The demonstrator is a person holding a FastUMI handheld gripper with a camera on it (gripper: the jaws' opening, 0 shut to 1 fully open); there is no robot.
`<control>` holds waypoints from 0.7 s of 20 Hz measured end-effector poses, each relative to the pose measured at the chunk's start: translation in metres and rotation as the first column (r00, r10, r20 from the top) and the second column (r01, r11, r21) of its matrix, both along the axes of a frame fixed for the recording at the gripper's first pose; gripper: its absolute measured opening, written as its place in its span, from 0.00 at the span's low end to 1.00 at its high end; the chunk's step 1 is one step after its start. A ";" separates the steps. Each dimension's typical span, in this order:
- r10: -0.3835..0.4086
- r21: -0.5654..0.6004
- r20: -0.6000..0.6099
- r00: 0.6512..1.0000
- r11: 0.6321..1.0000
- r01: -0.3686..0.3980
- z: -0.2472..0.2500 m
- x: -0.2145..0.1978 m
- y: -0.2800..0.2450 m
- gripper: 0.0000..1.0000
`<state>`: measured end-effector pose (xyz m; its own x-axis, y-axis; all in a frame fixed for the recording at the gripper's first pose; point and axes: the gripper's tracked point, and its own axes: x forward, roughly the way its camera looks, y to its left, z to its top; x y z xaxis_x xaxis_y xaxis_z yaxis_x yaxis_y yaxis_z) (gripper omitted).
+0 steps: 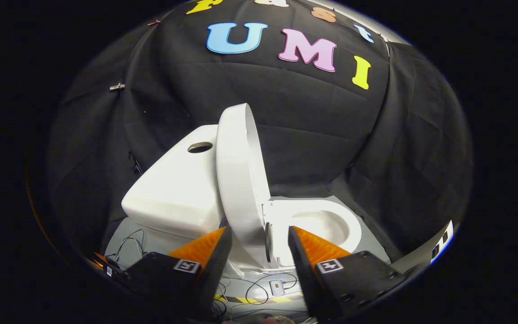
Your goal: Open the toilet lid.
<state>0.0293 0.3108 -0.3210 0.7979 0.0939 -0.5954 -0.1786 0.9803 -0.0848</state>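
A white toilet stands ahead of my gripper point(259, 234). Its lid point(238, 180) is raised upright, leaning back against the white tank point(178, 189), which has a round hole on top. The seat ring and open bowl point(326, 225) lie to the right of the lid. My gripper is open, its two fingers point(212, 252) spread apart with the lower edge of the lid seen in the gap just beyond them. Nothing is pressed between the fingers.
Black cloth walls surround the toilet on all sides. On the grey floor point(263, 294) below the fingers lie thin black cables and a small grey box point(277, 288), with a strip of yellow and black tape beside it.
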 end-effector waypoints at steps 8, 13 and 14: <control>0.017 0.060 0.094 0.995 0.998 -0.023 0.048 0.001 -0.007 0.99; 0.049 0.073 0.158 0.986 0.995 -0.061 0.091 -0.003 -0.013 0.99; 0.057 0.069 0.178 0.982 0.995 -0.070 0.102 -0.003 -0.015 0.99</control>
